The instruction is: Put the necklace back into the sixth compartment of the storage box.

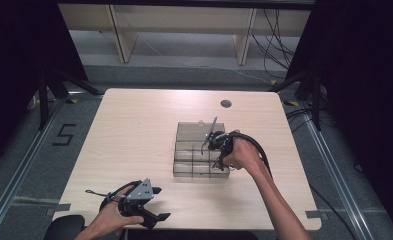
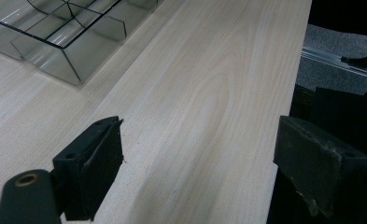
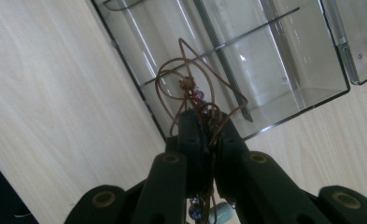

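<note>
A clear plastic box (image 1: 198, 168) with several compartments lies at the middle of the table, its lid (image 1: 191, 131) folded open toward the far side. My right gripper (image 1: 215, 143) hovers over the box's right part. In the right gripper view it (image 3: 205, 119) is shut on a tangled brown cord (image 3: 187, 77) strung with small beads (image 3: 197, 95), above a compartment of the box (image 3: 274, 56). My left gripper (image 1: 160, 203) is low near the table's front edge, open, with bare wood between its pads (image 2: 202, 128). A corner of the box (image 2: 64, 32) shows ahead of it.
The light wooden table (image 1: 134, 130) has a round cable hole (image 1: 226, 103) at the back. In the left gripper view the table's edge (image 2: 302, 51) runs close on the right, with grey floor and a metal rail beyond. Dark curtains and cables flank the table.
</note>
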Demonstrator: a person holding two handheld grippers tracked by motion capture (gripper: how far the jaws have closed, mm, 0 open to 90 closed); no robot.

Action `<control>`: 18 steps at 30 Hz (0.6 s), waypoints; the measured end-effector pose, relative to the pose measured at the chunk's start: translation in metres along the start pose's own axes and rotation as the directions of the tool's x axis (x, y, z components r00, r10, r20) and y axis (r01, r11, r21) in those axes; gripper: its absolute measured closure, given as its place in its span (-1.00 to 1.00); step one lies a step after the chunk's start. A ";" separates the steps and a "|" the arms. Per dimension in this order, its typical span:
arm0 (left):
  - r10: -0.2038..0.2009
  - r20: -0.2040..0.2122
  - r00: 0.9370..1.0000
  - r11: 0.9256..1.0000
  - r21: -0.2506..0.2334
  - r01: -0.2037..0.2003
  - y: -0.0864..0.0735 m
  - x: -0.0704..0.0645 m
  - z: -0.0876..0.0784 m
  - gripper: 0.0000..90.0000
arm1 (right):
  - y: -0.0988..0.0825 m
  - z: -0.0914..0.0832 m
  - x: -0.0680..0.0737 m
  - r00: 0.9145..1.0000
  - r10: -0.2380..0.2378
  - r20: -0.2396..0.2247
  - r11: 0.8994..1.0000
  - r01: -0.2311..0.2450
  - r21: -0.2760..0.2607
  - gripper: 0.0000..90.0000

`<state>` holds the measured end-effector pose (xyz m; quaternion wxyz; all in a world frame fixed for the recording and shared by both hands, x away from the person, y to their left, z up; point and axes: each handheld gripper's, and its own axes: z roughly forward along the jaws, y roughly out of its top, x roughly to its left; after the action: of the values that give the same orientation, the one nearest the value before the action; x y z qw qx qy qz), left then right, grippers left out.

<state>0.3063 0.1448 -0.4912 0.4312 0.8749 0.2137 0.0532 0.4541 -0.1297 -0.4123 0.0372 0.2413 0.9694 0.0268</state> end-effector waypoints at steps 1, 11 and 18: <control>0.015 -0.003 1.000 1.000 0.000 -0.015 0.001 0.001 -0.001 -0.66 | 0.001 0.002 -0.001 1.000 -0.001 -0.006 1.000 0.001 0.007 0.87; 0.041 -0.002 0.999 0.999 0.006 -0.041 0.001 0.003 -0.001 -0.66 | 0.015 0.018 -0.007 0.999 0.010 -0.033 0.998 -0.008 0.064 0.87; 0.024 -0.010 1.000 1.000 0.014 -0.023 0.000 0.002 -0.001 -0.66 | 0.024 0.027 -0.008 0.999 0.020 -0.048 0.996 -0.015 0.087 0.87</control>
<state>0.3081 0.1464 -0.4903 0.4233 0.8802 0.2059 0.0611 0.4743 -0.1113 -0.4374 0.0030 0.2504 0.9681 -0.0089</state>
